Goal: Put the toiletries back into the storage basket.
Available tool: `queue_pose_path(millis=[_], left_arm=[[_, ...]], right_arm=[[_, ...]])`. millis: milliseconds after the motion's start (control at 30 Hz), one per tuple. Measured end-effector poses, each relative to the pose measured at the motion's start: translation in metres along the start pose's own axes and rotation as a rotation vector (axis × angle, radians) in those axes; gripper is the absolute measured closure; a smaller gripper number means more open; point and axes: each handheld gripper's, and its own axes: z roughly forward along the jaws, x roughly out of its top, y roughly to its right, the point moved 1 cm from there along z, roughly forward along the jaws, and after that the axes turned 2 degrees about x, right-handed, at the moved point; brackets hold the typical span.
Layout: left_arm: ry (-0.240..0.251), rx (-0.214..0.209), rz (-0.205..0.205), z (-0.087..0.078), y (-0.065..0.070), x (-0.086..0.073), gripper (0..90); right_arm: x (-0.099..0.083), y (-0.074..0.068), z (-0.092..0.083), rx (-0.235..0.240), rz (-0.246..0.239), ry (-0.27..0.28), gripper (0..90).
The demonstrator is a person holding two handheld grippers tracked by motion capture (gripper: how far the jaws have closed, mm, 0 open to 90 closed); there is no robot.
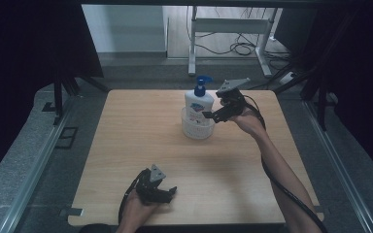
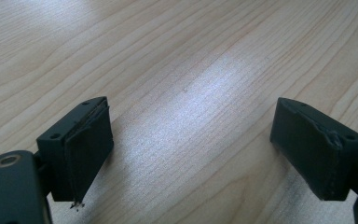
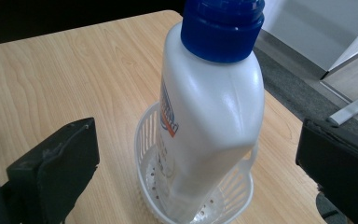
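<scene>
The bottle [image 3: 212, 107], standing in the basket [image 3: 145, 140], is framed by the wide-open, empty right tongs [image 3: 198, 154]; closing on it is judged next. The left tongs [image 2: 191, 154] are rested open and empty on the table [image 2: 177, 56].

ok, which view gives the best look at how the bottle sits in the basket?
The right gripper view: the white bottle fills the frame, tilted, its base inside the white slotted basket. The high view shows both small and far off, with the blue pump visible. The left gripper view shows bare table.
</scene>
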Motion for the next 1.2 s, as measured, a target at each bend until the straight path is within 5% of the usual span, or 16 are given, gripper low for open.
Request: queue_pose_path(millis=[1200], left_arm=[[0.0, 0.001, 0.005, 0.0, 0.0, 0.001, 12.4]], right_arm=[[-0.025, -0.023, -0.035, -0.025, 0.015, -0.002, 0.0]])
